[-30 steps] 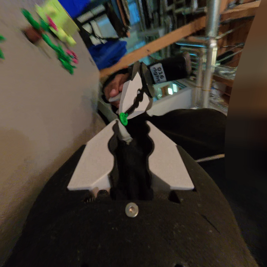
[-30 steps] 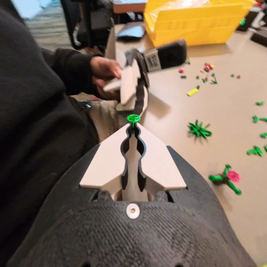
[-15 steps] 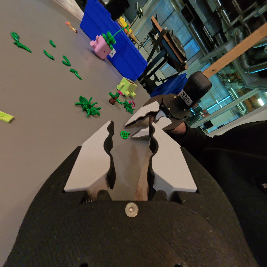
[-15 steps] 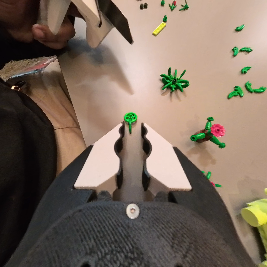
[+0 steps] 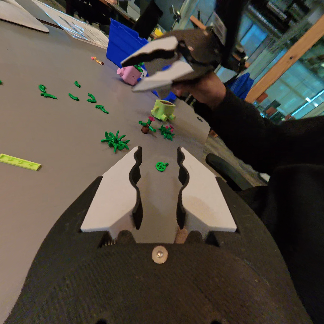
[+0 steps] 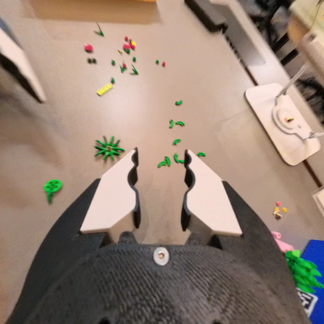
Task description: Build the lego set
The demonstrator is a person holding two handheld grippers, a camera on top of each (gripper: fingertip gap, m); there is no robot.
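Observation:
A small green wheel-shaped lego piece with a stem point(image 5: 161, 166) lies on the grey table, between the fingers of my open left gripper point(image 5: 159, 149). It also shows in the right wrist view point(image 6: 52, 187), to the left of my open, empty right gripper point(image 6: 161, 151). The right gripper also appears in the left wrist view point(image 5: 128, 76), raised above the table with its jaws apart. A spiky green plant piece point(image 5: 115, 141) point(image 6: 108, 148) lies beyond. Loose green leaves point(image 6: 164, 163) lie under the right gripper's tips.
A lime pot point(image 5: 163, 110), a pink pot point(image 5: 130, 74) and a blue bin point(image 5: 122, 42) stand at the far side. A small brown-based flower build point(image 5: 147, 125) and a flower cluster point(image 5: 167, 131) lie near. A lime plate point(image 5: 19, 162) lies left. A white stand base point(image 6: 280, 122) is right. My left gripper's tips are some 12 centimetres from the lime plate point(image 5: 19, 162). The right camera catches it too, in the right wrist view point(image 6: 103, 88).
The right gripper opened, let the green wheel piece down on the table, then rose and swung away. The left gripper moved so the piece lies between its open fingers.

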